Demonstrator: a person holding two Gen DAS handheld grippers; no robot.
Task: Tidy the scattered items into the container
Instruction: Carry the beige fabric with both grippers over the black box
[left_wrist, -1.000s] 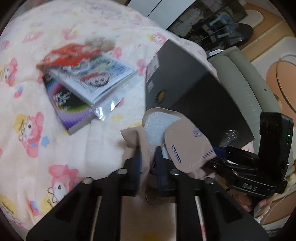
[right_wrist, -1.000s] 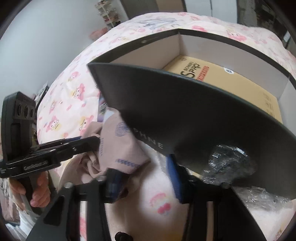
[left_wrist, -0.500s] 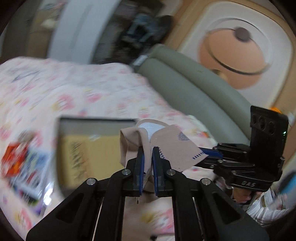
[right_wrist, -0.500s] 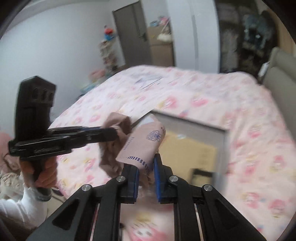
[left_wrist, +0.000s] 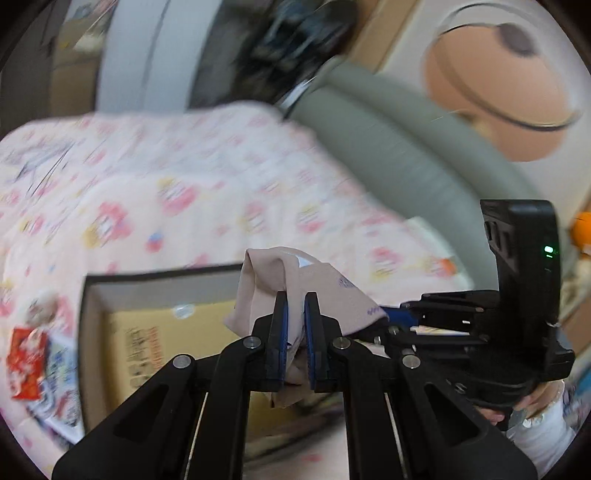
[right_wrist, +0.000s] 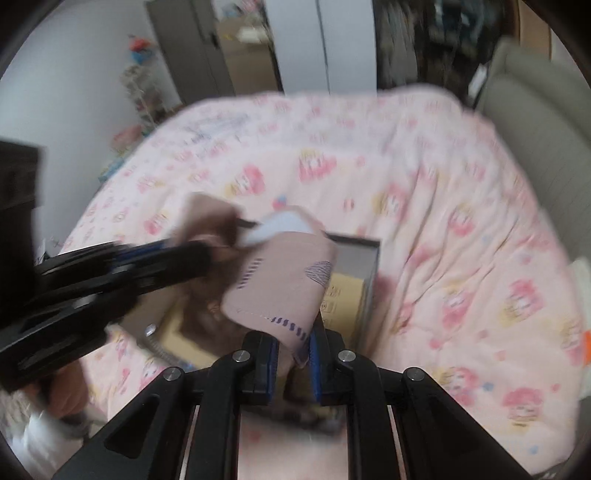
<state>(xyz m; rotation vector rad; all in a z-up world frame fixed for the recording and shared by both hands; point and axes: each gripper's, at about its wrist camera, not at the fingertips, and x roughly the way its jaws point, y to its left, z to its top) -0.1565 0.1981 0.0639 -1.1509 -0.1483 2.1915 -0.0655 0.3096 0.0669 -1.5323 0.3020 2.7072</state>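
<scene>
Two grippers share one load: left gripper (left_wrist: 294, 314) and right gripper (right_wrist: 293, 349) are both clamped on the beige cloth item (right_wrist: 284, 284), held in the air above the open box (left_wrist: 92, 291). Not yet inside. Packets (left_wrist: 37, 369) remain on the bedspread (right_wrist: 443, 221), beside the box.

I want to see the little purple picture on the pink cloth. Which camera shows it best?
The right wrist view. There the pink cloth faces the camera, so the purple shell-like mark and dashed stripe show, though blurred. In the left wrist view the cloth is folded between the fingers, and only small edge marks show.
</scene>
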